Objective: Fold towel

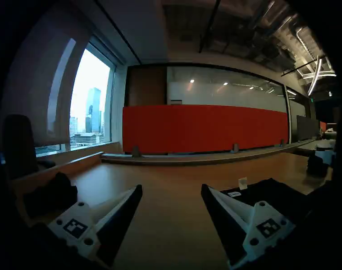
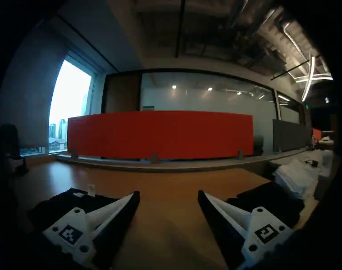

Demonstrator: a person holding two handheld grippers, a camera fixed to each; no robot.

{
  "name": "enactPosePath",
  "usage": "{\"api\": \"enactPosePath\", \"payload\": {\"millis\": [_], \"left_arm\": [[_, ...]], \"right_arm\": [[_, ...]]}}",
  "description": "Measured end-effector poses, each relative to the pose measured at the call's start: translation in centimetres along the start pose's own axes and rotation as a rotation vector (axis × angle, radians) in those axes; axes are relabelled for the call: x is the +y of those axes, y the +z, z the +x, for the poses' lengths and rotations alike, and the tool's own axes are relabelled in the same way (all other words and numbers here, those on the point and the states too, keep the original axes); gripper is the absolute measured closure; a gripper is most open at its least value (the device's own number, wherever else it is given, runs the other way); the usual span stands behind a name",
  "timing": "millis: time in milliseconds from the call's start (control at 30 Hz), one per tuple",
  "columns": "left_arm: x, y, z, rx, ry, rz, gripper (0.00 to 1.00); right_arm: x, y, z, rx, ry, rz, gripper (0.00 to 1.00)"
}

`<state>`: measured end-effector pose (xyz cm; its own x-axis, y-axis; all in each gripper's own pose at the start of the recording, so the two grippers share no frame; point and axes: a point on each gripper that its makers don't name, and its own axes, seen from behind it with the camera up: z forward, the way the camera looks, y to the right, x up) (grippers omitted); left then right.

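One desk (image 1: 171, 189), black towel (image 1: 281, 191), red partition (image 1: 202, 128)

A long red divider panel (image 1: 202, 128) runs behind the brown wooden worktop (image 1: 171, 180); daylight and city towers fill the tall window (image 1: 89, 112), while strip lights (image 1: 318, 75) glow under the dark exposed ceiling (image 1: 243, 27).
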<state>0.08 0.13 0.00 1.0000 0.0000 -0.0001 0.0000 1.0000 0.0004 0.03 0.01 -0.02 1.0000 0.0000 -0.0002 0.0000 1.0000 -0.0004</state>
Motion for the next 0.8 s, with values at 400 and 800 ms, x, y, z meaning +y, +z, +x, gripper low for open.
{"api": "enactPosePath", "payload": {"millis": [400, 800], "left_arm": [[-0.5, 0.0, 1.4, 0.011, 0.011, 0.015, 0.03], [-0.2, 0.4, 9.4, 0.029, -0.006, 0.001, 0.03]], "right_arm": [[-0.2, -0.2, 1.6, 0.001, -0.012, -0.004, 0.0], [-0.6, -0.1, 9.3, 0.004, -0.03, -0.008, 0.0]]}}
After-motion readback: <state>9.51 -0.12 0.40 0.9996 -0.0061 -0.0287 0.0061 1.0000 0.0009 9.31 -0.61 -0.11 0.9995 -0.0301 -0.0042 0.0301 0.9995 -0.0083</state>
